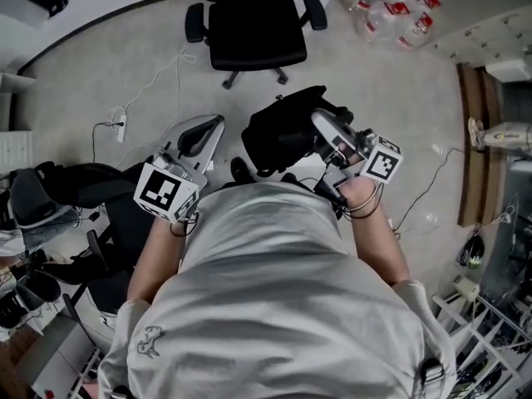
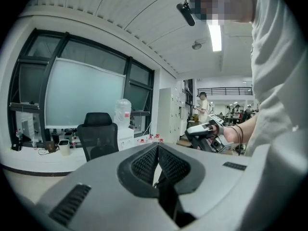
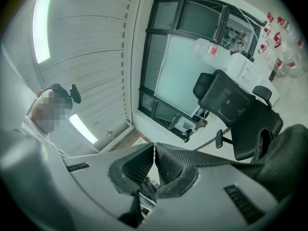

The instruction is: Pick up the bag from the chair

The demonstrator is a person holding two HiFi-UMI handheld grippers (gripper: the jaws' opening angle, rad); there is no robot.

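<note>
- While the black office chair is standing well apart, the black bag is hanging clear of it, close before the person.
- The right gripper is pinching the bag's webbing strap between its jaws.
- The left gripper is hovering beside the bag, jaws pressed together on nothing.

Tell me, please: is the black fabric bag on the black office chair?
Off: the right gripper holds the bag, apart from the chair.
</note>
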